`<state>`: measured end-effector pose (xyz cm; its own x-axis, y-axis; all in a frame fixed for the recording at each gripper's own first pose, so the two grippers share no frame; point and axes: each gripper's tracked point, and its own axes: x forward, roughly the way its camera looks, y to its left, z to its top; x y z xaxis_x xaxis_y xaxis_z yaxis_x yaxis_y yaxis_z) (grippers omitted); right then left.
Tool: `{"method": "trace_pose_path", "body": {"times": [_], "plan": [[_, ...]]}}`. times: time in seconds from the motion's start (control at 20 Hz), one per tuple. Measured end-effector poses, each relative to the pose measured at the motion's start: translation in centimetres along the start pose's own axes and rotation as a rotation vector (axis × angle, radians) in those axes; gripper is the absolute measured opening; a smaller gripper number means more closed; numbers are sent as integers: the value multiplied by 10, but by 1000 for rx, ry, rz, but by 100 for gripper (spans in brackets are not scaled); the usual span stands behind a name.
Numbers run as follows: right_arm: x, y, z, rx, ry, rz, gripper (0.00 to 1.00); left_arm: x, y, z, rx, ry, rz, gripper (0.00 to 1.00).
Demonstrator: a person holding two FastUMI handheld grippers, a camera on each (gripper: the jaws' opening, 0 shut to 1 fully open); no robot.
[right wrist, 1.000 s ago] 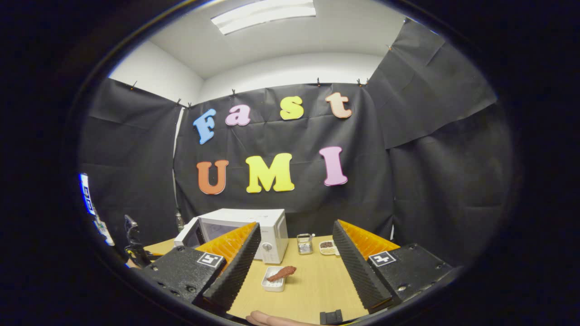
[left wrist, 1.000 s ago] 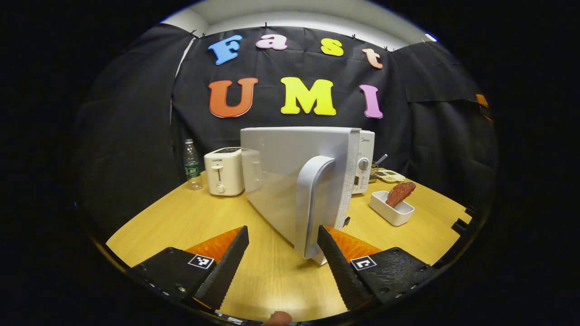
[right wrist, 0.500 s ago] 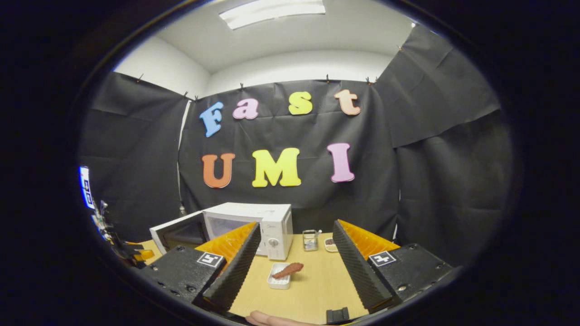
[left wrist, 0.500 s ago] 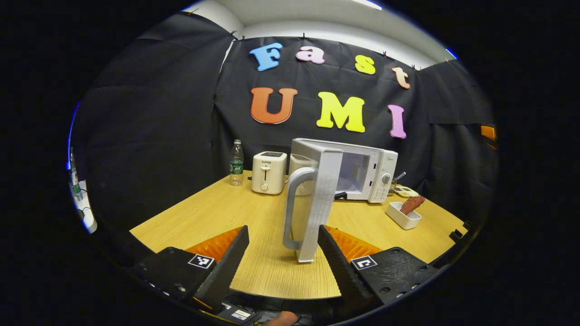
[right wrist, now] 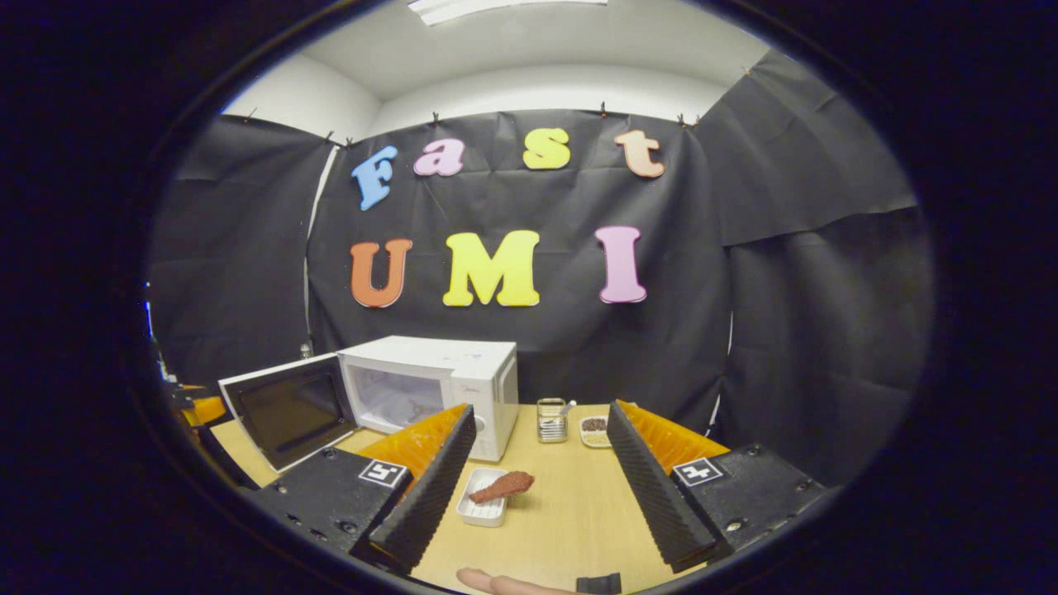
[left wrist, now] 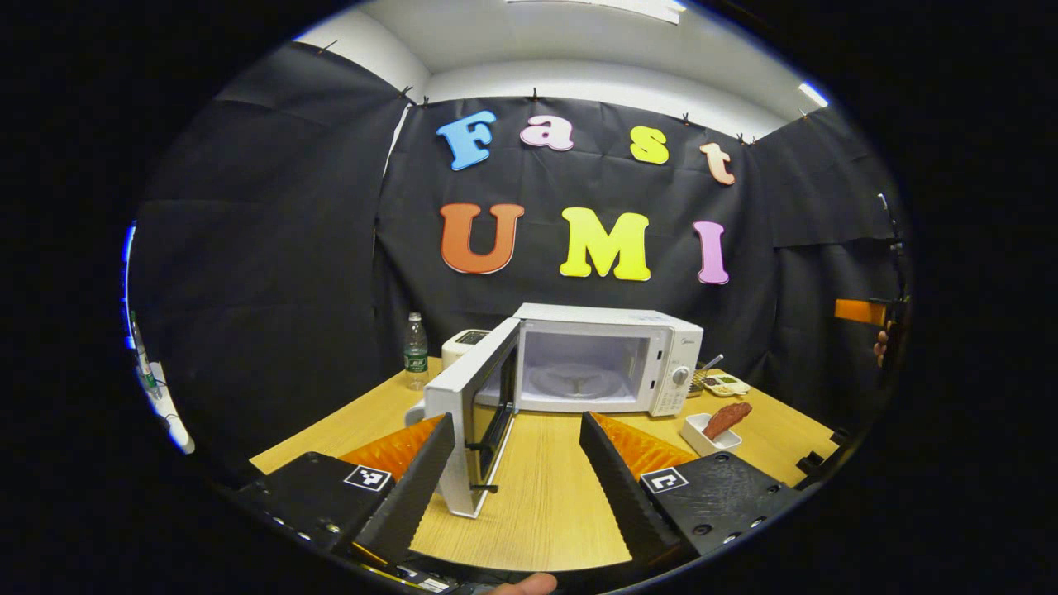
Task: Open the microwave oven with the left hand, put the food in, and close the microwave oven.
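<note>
The microwave door is standing open at center frame, so the right gripper — fingers wide apart, holding nothing — is needing a gentle, level pinch on the food.

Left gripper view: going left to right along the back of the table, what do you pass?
Water bottle → toaster → microwave oven → white dish with the food.

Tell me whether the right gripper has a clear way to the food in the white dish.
Probably yes. The right gripper is open, and the food lies in its dish on bare table just ahead, between the fingers in the right gripper view. The open microwave door stands well off to the side.
</note>
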<state>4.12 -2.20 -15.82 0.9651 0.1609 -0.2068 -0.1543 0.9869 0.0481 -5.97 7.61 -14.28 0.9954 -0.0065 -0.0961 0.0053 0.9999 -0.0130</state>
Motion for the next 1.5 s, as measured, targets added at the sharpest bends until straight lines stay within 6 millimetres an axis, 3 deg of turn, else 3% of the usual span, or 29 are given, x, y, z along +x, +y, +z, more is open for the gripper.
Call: {"method": "trace_pose_path", "body": {"times": [0.05, 0.1, 0.15, 0.2, 0.3, 0.55, 0.6, 0.65, 0.7, 0.75, 0.85, 0.9, 0.95, 1.0, 1.05, 1.1, 1.15, 1.2, 1.25, 1.35, 1.45, 1.5], "plan": [[13, -4, -7, 2, 28, -3, 93, 4, -8, 14, 3, -18, -4, 94], [27, -9, -14, 8, 55, -3, 100, 11, -15, 26, -2, -34, -2, 94], [41, -10, -22, 12, 88, 3, 93, 17, -23, 37, -15, -46, -4, 94], [54, -11, -32, 17, 122, 12, 100, 24, -32, 46, -28, -49, -7, 93], [80, -14, -48, 13, 181, 30, 100, 36, -45, 60, -27, -60, -5, 94], [132, -23, -105, 57, 376, 86, 99, 68, -71, 81, 25, -73, -4, 94], [140, -23, -116, 72, 414, 105, 90, 74, -76, 84, 22, -83, -10, 93], [148, -20, -126, 95, 449, 133, 98, 79, -83, 85, 14, -85, -21, 94], [152, -14, -136, 122, 484, 171, 88, 83, -88, 85, 7, -88, -31, 94], [156, -7, -147, 156, 524, 212, 91, 86, -92, 85, 4, -90, -42, 94], [160, 7, -167, 243, 603, 299, 85, 93, -90, 81, 15, -82, -32, 93], [163, 13, -175, 284, 641, 330, 72, 97, -88, 78, 31, -75, -20, 93], [167, 18, -182, 322, 670, 354, 68, 100, -86, 75, 47, -63, -7, 93], [170, 24, -188, 355, 696, 373, 67, 102, -85, 72, 62, -55, 6, 93], [173, 27, -192, 389, 717, 389, 75, 103, -83, 71, 76, -53, 19, 94], [170, 30, -195, 428, 736, 412, 72, 104, -81, 70, 84, -52, 26, 94], [171, 35, -196, 476, 757, 439, 53, 104, -80, 70, 88, -49, 27, 94], [170, 37, -200, 516, 785, 451, 61, 103, -82, 69, 88, -48, 24, 94], [170, 38, -203, 552, 812, 460, 53, 103, -81, 68, 87, -47, 22, 94], [165, 40, -210, 625, 876, 462, 16, 105, -73, 66, 73, -51, 43, 94], [157, 42, -210, 654, 910, 488, 14, 108, -69, 59, 43, -37, 54, 94], [156, 43, -209, 657, 919, 489, 4, 108, -69, 57, 29, -32, 53, 94]]}}
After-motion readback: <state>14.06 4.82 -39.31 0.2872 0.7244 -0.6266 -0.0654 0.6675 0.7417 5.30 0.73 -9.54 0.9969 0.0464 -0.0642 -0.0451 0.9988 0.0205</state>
